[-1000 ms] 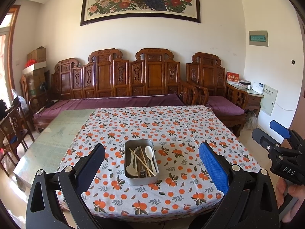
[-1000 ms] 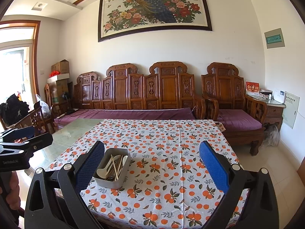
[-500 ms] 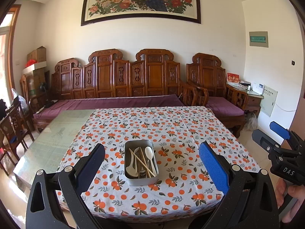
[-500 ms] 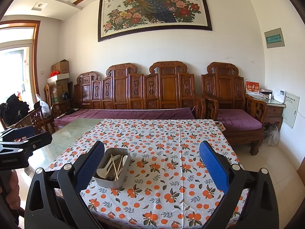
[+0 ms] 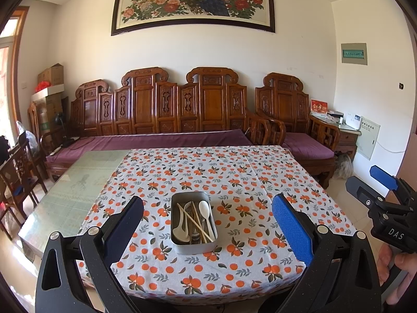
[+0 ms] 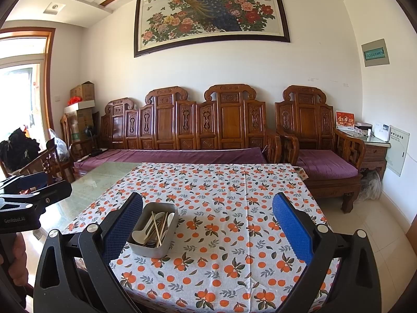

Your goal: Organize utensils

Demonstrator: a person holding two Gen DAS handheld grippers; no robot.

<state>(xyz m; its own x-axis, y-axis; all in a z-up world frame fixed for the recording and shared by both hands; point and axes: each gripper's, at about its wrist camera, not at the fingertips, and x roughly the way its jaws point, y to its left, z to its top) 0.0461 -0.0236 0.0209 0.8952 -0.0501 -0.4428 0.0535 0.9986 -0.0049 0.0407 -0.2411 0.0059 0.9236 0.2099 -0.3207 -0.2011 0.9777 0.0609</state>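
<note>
The metal tin point(image 5: 193, 221) of spoons and chopsticks sits on the tabletop point(image 5: 260, 182) dead ahead of the spread, empty left tongs point(image 5: 207, 224), long axis pointing away, left of the likewise spread right tongs point(image 6: 207, 224).

Left gripper point(image 5: 207, 212) and right gripper point(image 6: 207, 210) gape wide.

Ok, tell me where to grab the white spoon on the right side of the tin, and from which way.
Take the white spoon by its bowl end, coming down from above. The bowl lies highest, toward the far end of the tin, clear of the chopsticks; its handle runs down under the pile near the right wall. Set the fingers across the neck just below the bowl.
</note>
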